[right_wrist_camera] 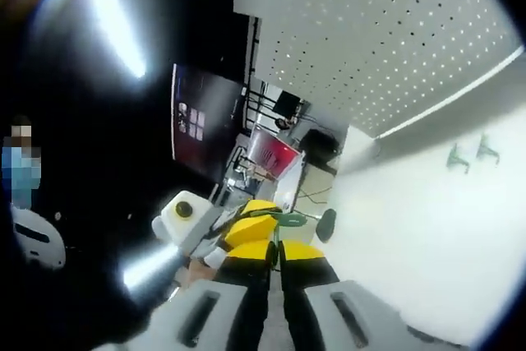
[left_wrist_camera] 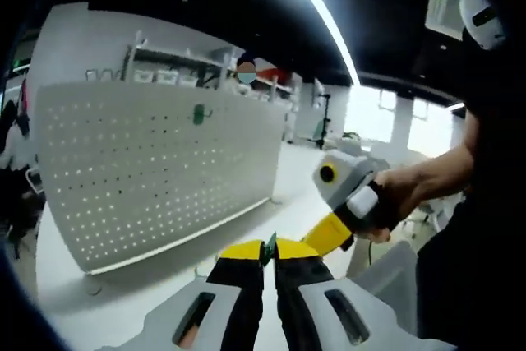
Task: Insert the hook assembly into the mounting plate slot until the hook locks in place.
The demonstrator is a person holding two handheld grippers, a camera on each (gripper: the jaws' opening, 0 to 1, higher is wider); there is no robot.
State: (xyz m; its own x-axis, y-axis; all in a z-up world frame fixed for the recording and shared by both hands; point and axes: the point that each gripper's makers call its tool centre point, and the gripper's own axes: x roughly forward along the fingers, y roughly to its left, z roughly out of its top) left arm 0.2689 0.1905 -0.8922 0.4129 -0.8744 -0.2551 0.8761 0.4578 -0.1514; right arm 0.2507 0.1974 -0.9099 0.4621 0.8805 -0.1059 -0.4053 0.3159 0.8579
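Note:
In the left gripper view the white pegboard mounting plate stands upright on the table, with one green hook hanging on it. My left gripper is shut on a small green hook assembly pinched between its yellow tips. The right gripper, held in a hand, comes in from the right and its yellow jaw meets my left tips. In the right gripper view the green hook assembly sits just beyond my right gripper, whose jaws stand together. The pegboard is at upper right.
Two spare green hooks lie on the white table near the pegboard's foot. A person's arm and dark body stand at the right. Shelving runs behind the pegboard.

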